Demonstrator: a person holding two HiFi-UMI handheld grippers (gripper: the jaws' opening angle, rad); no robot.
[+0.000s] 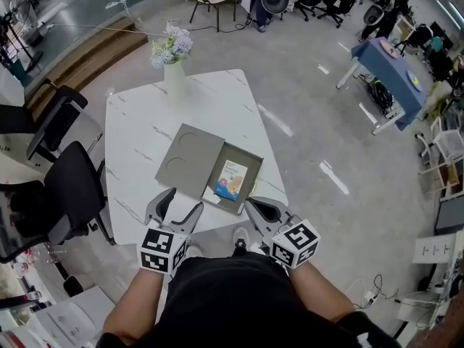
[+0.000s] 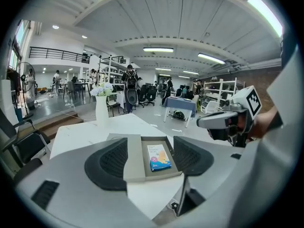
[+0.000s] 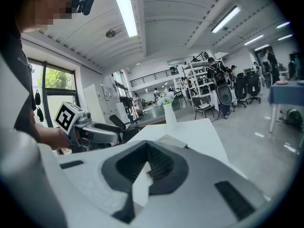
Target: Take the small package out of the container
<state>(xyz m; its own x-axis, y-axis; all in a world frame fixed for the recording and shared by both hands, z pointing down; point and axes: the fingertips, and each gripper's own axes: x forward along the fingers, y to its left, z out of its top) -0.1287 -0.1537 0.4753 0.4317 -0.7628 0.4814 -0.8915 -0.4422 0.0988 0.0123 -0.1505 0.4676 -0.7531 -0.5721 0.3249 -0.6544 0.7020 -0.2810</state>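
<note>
- Grey office floor spreads all around a white, grey-veined bench [image 1: 138, 136] in the middle of the head view, with desks and shelving further back.
- Black office chairs [image 1: 72, 187] stand just beside the bench's left edge.
- At the far edge of the bench stands an upright white vase [image 1: 174, 75] of pale flowers [image 1: 172, 47], well apart from everything else on the top.
- Over the near left corner of the bench sits the left tool [image 1: 176, 200]. Its jaws stand apart and nothing is between the pads. Its own view looks between them at the box further along the bench, and neither pad touches it.
- A flat grey lid [image 1: 190, 159] lies opened out on the bench, adjoining the left side of the container. Two round impressions show on its upturned face.
- Next to the lid, the container [image 1: 246, 167] is a shallow grey box lying open near the bench's near right edge.
- Inside it, the small package [image 1: 231, 180] lies flat on the floor of the box, pale with a blue band at its near end. Neither tool touches it.
- Close to the near right corner is the right tool [image 1: 259, 207], just beside the container. Its jaws are closed together at the tips and hold nothing.
- Far to the right, a blue-covered table [image 1: 388, 64] stands on the floor.
</note>
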